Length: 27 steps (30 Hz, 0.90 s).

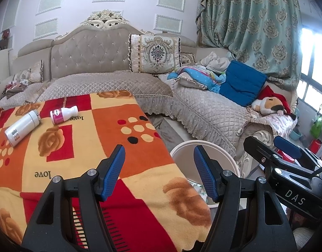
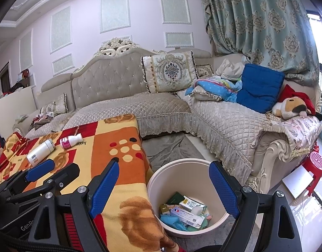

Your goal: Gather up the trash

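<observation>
The left gripper [image 1: 159, 161] has its fingers spread with nothing between them, above the near right edge of the blanket-covered bench [image 1: 110, 126]. The right gripper [image 2: 164, 179] is likewise spread and empty, above the white bin [image 2: 182, 168] holding cartons and wrappers. Two bottles lie far left on the bench: a white bottle [image 1: 21, 129] and a pink-labelled bottle [image 1: 63, 115], well apart from both grippers.

The bin [image 1: 183, 153] in the left wrist view is mostly blocked by the gripper finger and the blanket [image 1: 110, 126], so you can't really see what's inside. Labels on the two bottles [image 2: 40, 152] at the far left are too small to read. The blanket's near edge runs out of frame.
</observation>
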Each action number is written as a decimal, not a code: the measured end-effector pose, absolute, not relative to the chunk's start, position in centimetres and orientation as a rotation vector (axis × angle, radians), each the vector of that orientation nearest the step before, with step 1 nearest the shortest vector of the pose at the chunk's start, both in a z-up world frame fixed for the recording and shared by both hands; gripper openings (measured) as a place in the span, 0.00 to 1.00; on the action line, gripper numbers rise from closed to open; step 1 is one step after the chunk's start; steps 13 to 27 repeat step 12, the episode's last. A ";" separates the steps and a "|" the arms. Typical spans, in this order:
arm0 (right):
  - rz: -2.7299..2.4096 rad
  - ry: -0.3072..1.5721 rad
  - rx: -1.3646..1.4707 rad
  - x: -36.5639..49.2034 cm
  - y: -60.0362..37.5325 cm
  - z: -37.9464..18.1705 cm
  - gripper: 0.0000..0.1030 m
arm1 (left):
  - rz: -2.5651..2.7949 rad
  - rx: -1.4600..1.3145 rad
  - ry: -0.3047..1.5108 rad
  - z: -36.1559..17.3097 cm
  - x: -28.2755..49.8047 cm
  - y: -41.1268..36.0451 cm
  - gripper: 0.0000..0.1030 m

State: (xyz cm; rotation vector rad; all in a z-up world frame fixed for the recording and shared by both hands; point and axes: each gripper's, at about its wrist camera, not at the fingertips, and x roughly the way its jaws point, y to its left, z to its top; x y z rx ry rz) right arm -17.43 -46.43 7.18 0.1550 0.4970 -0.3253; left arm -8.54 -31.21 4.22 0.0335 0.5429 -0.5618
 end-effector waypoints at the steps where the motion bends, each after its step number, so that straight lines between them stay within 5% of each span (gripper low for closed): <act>1: -0.326 0.502 0.155 -17.3 -46.5 7.0 0.83 | -0.565 0.032 0.547 4.1 -8.5 -31.3 0.65; 27: -0.327 0.566 0.144 -15.1 -46.1 5.4 0.84 | -0.575 -0.025 0.649 1.8 -5.4 -30.2 0.65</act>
